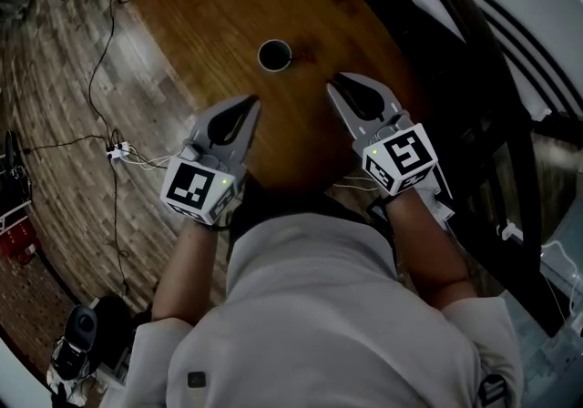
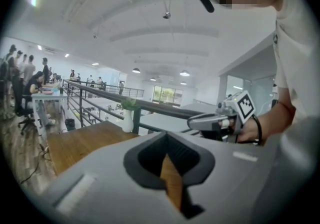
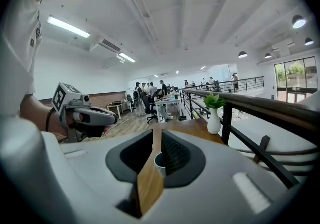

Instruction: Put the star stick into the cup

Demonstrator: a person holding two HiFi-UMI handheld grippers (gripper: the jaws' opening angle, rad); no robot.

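Seen from above, a round dark wooden table [image 1: 200, 24] stands on a wood plank floor [image 1: 55, 96]. A small dark cup [image 1: 274, 55] with a pale rim stands upright near the middle of the table, alone and open at the top. The star stick cannot be seen in any view.

The person, in a light shirt [image 1: 319, 306], holds both grey grippers over the near edge of the table, pointing toward the cup. The left gripper [image 1: 253, 104] has its jaws pressed together at the tips with nothing between them; only the tabletop shows through the slit behind the tips. The right gripper [image 1: 333, 86] is also closed and empty, and its own view shows the cup through the narrow gap between its jaws, well ahead of the tips. Neither gripper touches the cup.

The only markings are black and white square patterns on the left marker cube [image 1: 200, 186] and the right marker cube [image 1: 398, 157]; they carry no readable words.

A white vase [image 3: 214, 118] with a green plant stands at the table's far edge beside a dark railing [image 3: 260, 105]. White cables [image 1: 118, 153] lie on the floor to the left.
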